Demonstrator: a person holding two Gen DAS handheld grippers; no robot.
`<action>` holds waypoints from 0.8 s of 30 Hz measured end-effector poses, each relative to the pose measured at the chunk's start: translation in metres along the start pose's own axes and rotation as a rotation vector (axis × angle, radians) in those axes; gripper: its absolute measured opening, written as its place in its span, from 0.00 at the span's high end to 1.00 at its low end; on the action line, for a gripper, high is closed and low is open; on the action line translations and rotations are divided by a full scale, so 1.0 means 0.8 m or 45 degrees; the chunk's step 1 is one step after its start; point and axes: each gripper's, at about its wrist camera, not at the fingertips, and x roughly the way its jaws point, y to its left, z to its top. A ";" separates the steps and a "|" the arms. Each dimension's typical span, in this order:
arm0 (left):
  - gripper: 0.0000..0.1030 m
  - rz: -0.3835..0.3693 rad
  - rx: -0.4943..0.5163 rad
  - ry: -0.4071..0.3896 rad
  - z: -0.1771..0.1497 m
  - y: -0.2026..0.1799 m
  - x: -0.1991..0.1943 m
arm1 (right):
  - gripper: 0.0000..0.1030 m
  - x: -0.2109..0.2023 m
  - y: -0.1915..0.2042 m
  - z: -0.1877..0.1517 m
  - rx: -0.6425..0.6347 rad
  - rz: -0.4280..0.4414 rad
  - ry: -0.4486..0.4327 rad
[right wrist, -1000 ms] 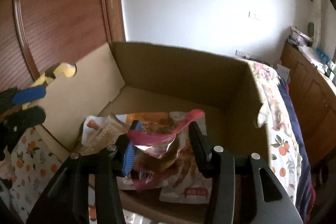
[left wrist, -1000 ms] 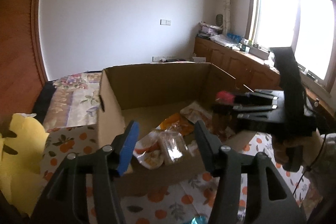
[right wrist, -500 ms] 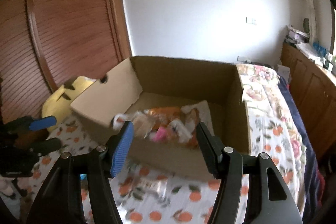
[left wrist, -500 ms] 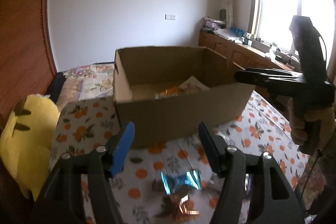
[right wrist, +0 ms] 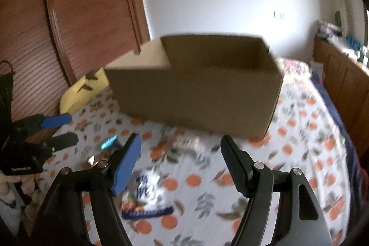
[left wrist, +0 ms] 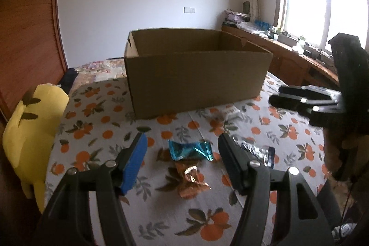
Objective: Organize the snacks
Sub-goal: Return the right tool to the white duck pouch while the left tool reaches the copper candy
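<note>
A brown cardboard box [left wrist: 198, 75] [right wrist: 196, 89] stands on the orange-print tablecloth [left wrist: 103, 121]; its inside is hidden from both cameras. In front of it lie a teal wrapper [left wrist: 190, 150] [right wrist: 110, 141], a crumpled copper wrapper [left wrist: 192, 181], a silver-and-blue packet [left wrist: 253, 149] [right wrist: 145, 195] and a small pale packet [left wrist: 230, 112] [right wrist: 186, 142]. My left gripper [left wrist: 182, 140] [right wrist: 73, 128] hovers open just above the teal wrapper, holding nothing. My right gripper [right wrist: 180, 141] [left wrist: 274, 96] hangs over the small pale packet, its jaws opening and empty.
A yellow plush toy [left wrist: 30, 130] [right wrist: 83, 89] sits at the table's left edge. Wooden slatted doors [right wrist: 76, 15] rise behind it. A wooden sideboard [left wrist: 288, 61] with clutter runs under the window on the right. A hand [right wrist: 13, 186] holds the left gripper.
Both grippers drew back from over the box to the table in front of it. The right one let go of a pink snack bag inside the box and spread its jaws wider.
</note>
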 end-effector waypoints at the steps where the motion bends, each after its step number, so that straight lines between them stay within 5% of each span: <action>1: 0.38 0.001 -0.005 0.011 -0.003 -0.001 0.002 | 0.29 0.006 0.002 -0.009 0.013 0.013 0.025; 10: 0.38 0.018 -0.006 0.096 -0.028 -0.014 0.019 | 0.29 0.034 0.025 -0.053 0.000 0.031 0.169; 24: 0.44 0.022 0.016 0.214 -0.036 -0.022 0.049 | 0.29 0.047 0.038 -0.060 -0.083 0.020 0.226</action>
